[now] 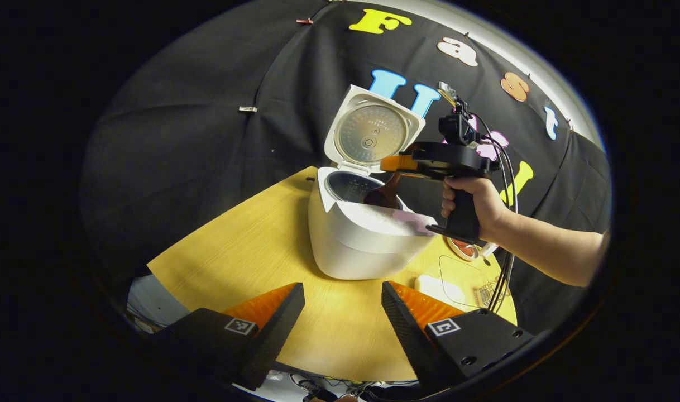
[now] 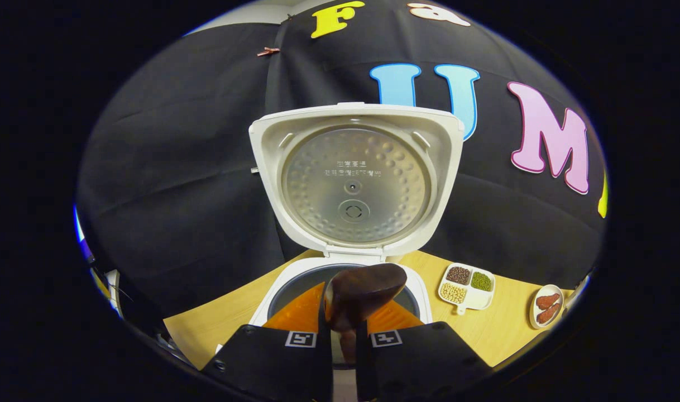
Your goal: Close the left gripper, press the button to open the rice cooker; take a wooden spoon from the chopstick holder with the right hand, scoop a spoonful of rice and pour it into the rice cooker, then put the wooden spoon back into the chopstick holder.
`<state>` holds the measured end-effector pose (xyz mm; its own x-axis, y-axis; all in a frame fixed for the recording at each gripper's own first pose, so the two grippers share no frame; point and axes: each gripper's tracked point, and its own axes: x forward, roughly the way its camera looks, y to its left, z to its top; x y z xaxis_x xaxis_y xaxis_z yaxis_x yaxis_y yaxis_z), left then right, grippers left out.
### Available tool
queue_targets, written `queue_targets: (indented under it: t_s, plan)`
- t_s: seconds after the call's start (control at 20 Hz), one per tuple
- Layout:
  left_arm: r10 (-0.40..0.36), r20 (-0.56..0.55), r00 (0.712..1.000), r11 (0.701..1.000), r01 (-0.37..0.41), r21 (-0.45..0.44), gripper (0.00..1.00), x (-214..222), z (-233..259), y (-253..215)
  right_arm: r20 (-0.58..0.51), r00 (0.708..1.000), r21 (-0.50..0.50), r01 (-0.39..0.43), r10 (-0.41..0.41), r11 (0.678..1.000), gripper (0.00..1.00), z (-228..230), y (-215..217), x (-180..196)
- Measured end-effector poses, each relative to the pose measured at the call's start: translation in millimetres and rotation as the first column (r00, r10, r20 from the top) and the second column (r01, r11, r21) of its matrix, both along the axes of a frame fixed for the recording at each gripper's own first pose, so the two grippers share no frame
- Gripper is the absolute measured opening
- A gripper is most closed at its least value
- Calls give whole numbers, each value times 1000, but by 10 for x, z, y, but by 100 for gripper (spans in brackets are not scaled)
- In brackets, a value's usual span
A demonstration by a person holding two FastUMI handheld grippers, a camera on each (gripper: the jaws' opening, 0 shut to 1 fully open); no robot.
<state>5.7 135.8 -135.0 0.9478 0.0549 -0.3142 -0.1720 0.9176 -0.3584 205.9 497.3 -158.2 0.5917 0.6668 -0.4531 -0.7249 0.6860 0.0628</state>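
Observation:
The white rice cooker [image 1: 362,234] stands on the yellow wooden table [image 1: 250,251] with its lid [image 1: 373,131] raised. In the left gripper view my left gripper [image 1: 343,304] is open, low and in front of the cooker, with nothing between its fingers. Farther off, a hand holds my right gripper [image 1: 398,163] above the pot. It is shut on the dark wooden spoon [image 1: 386,192], whose bowl hangs over the pot opening. In the right gripper view the right gripper [image 2: 343,329] clamps the spoon [image 2: 362,290] over the inner pot [image 2: 301,285], facing the open lid [image 2: 355,178].
A white divided dish of beans [image 2: 467,286] and a small plate with reddish pieces [image 2: 547,305] lie on the table to the right of the cooker. A clear tray [image 1: 463,276] sits near the table's right edge. Cables hang from the right gripper.

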Motion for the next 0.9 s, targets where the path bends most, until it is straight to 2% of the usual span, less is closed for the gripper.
queue_targets:
  t_s: [0.1,0.25,0.4,0.5,0.65,0.9]
  plan:
    - [-5,2,1000,1000,5,2,96,12,12,-37,-36,999,35,26,-24,999,20,35,-38,23]
    - [-10,4,1000,1000,10,10,95,43,27,-82,-149,983,150,126,-104,981,20,205,-183,174]
    - [-11,0,1000,1000,11,7,98,77,29,-129,-287,938,246,266,-192,932,20,366,-493,442]
    - [-12,-3,1000,1000,12,-2,96,102,46,-191,-342,909,286,342,-238,895,20,462,-746,596]
    - [-18,4,1000,1000,18,8,96,152,130,-319,-384,878,336,421,-286,842,20,658,-1199,735]
    - [-34,12,999,998,33,49,96,326,265,-585,-450,823,390,531,-348,752,20,889,-2231,836]
